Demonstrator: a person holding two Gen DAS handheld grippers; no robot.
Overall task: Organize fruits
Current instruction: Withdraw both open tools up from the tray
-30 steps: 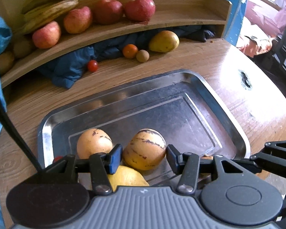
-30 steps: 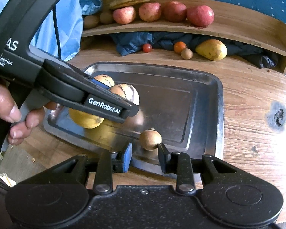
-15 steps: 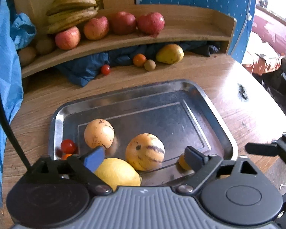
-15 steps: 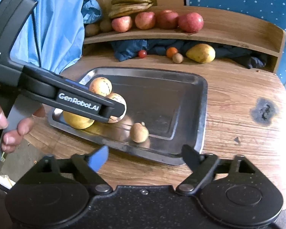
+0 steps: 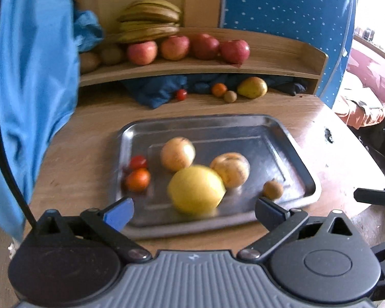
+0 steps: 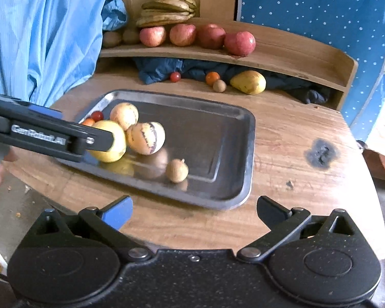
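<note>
Left gripper (image 5: pixel 193 211) and right gripper (image 6: pixel 193 211) held above the counter (image 6: pixel 295 133), both jaws spreading wider with nothing between them, fruits gathered on the metal tray (image 6: pixel 228 118): yellow lemon (image 5: pixel 196 190), two striped melons, small tomatoes.

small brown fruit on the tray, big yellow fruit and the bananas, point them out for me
small brown fruit (image 6: pixel 176 170), right wrist view, middle of its round body
big yellow fruit (image 5: pixel 196 190), left wrist view, centre of its blurred face
bananas (image 6: pixel 166 10), right wrist view, middle of the bunch on the shelf
</note>
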